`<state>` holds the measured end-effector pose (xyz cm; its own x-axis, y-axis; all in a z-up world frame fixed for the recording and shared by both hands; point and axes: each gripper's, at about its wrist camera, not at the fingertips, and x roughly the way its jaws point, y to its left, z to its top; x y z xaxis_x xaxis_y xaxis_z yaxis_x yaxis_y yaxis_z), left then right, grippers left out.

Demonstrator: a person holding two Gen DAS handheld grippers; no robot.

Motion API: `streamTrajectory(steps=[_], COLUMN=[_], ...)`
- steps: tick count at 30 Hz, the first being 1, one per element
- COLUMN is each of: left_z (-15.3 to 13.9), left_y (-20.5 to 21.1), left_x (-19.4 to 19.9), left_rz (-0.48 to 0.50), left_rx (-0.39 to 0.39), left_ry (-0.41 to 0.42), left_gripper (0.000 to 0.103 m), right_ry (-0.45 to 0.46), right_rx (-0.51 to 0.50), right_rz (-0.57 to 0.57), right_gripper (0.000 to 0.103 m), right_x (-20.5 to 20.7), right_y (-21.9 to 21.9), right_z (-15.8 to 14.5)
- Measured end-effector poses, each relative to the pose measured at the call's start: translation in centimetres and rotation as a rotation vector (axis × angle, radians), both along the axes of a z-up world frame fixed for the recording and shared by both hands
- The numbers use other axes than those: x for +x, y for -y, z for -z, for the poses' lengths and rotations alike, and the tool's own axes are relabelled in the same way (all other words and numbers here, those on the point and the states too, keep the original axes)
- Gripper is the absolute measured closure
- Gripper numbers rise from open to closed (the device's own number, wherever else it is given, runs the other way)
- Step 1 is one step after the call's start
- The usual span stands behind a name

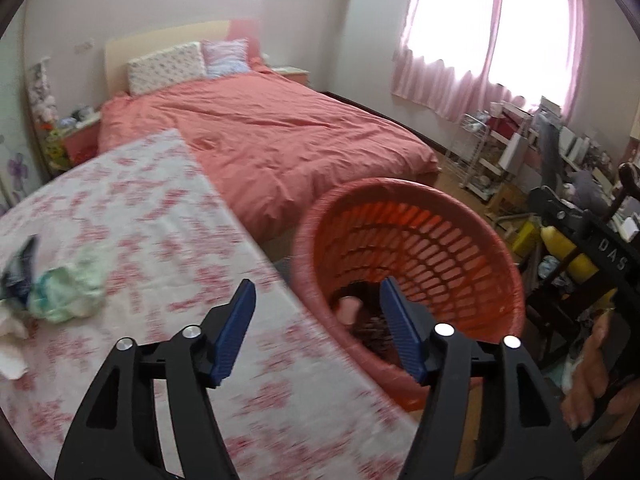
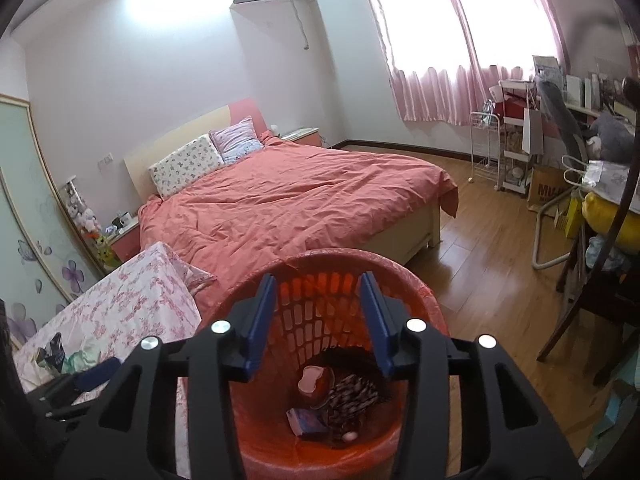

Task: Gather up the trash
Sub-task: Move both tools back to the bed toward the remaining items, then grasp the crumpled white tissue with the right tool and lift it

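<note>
Left wrist view: left tongs point(image 1: 318, 300) spread, nothing between the blue ribbed pads, straddling the tabletop point(image 1: 160, 240) edge and the rim of the red slotted plastic basket point(image 1: 472, 248). Floral cloth covers the tabletop; crumpled green-white trash point(image 1: 66, 290) lies near its left edge, well apart from the tongs. Bed point(image 1: 280, 140) behind.

Right wrist view: right tongs point(image 2: 318, 300) spread, empty, over the basket's open mouth. Inside: apple core point(image 2: 314, 380), small box point(image 2: 306, 420), dark patterned wrapper point(image 2: 352, 396). Open wooden floor point(image 2: 480, 260) to the right.
</note>
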<state>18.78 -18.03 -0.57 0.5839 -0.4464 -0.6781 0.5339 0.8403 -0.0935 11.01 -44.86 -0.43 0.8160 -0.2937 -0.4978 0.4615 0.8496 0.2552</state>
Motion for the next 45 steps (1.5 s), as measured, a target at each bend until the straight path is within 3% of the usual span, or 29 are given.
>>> streamTrajectory(steps=[6, 15, 23, 28, 37, 45], left_z=[-0.7, -0.9, -0.9, -0.6, -0.1, 0.7], left_y=[-5.3, -15.9, -25.6, -31.1, -36.6, -39.1], left_x=[-0.5, -1.0, -1.4, -1.3, -1.6, -1.5], left_rz=[-0.102, -0.302, -0.490, -0.588, -0.697, -0.722], left_rx=[0.032, 0.016, 0.049, 0.019, 0.016, 0.000], left_ry=[0.023, 0.035, 0.080, 0.039, 0.022, -0.004], left_gripper=[0.030, 0.030, 0.030, 0.027, 0.024, 0.024], right_ry=[-0.013, -0.035, -0.073, -0.107, -0.136, -0.179], right_rx=[-0.047, -0.076, -0.081, -0.077, -0.111, -0.099], right_rz=[-0.084, -0.254, -0.471, -0.624, -0.799, -0.798], right_gripper=[0.055, 0.055, 0.055, 0.055, 0.060, 0.068], right_x=[0.5, 2.5, 4.4, 5.6, 7.1, 9.7], right_y=[-4.7, -13.4, -23.7, -30.7, -39.6, -41.4], right_z=[-1.4, -2.5, -2.0, -1.2, 0.0, 1.0])
